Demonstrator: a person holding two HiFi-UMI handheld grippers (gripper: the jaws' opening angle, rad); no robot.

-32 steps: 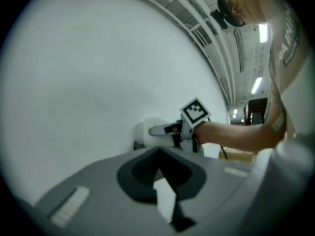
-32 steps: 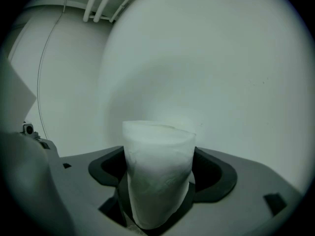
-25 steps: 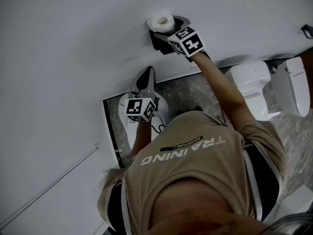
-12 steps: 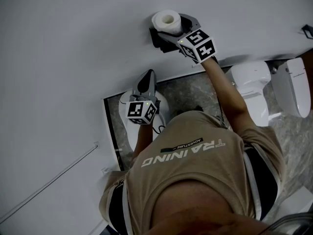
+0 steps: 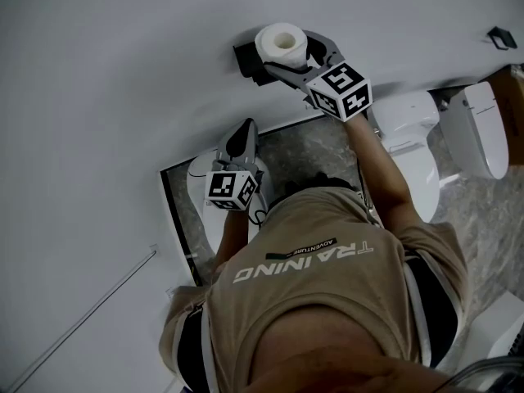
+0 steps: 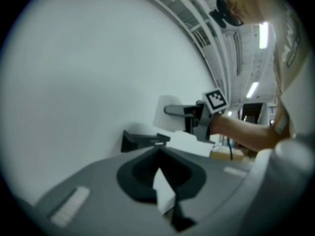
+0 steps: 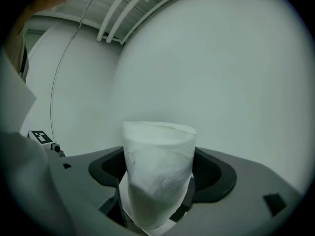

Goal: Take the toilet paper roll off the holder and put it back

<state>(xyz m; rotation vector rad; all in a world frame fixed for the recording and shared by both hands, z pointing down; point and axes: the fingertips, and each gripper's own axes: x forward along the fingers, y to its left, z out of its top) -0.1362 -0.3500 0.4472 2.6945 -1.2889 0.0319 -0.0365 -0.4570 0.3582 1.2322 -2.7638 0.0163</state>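
Note:
The white toilet paper roll (image 5: 280, 42) is held close to the white wall, just right of the black wall holder (image 5: 246, 60). My right gripper (image 5: 295, 57) is shut on the roll, one jaw on each side of it. In the right gripper view the roll (image 7: 158, 171) stands upright between the grey jaws of the right gripper (image 7: 157, 183). My left gripper (image 5: 245, 129) hangs lower, near the wall, its jaws together on nothing. The left gripper view shows the holder (image 6: 143, 140) bare, with the roll (image 6: 170, 113) beyond it.
A white toilet (image 5: 413, 142) and a second white fixture (image 5: 475, 129) stand at the right on a grey marbled floor (image 5: 311, 150). A thin metal bar (image 5: 82, 322) runs along the wall at the lower left. The person's body fills the lower middle of the head view.
The right gripper has carried the roll a little to the right, off the holder; the holder's black arm now shows bare to the roll's left. The left gripper has barely moved.

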